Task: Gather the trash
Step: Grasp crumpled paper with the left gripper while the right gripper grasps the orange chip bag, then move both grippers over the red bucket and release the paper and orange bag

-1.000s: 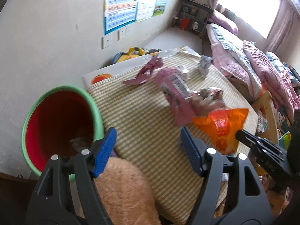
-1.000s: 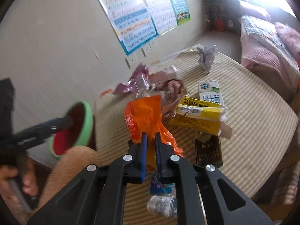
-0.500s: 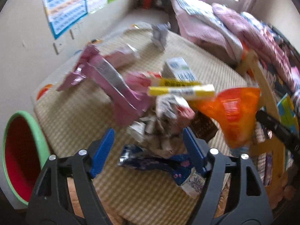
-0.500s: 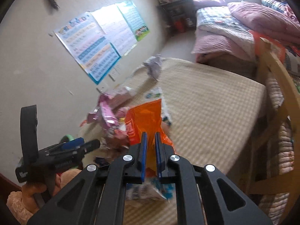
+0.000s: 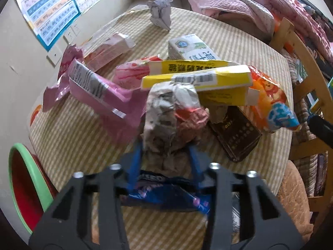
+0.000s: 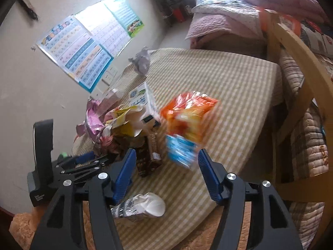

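A heap of trash lies on the checked tablecloth. My left gripper points down into the heap, its jaws closing, and the blue pads press on both sides of a crumpled paper wad. A blue wrapper lies under it. My right gripper is opening. The orange snack bag sits blurred just ahead of its fingers, touching neither pad. In the left wrist view the orange snack bag rests beside a yellow box. A red bin with a green rim stands at the table's left edge.
Also in the heap are a milk carton, a pink wrapper and a dark packet. Grey crumpled paper lies farther back. A white crushed cup lies near the front edge. A wooden chair and a bed stand to the right.
My left gripper swung from the bin to the heap, came down and closed on the crumpled wad. My right gripper opened and let go of the orange bag.
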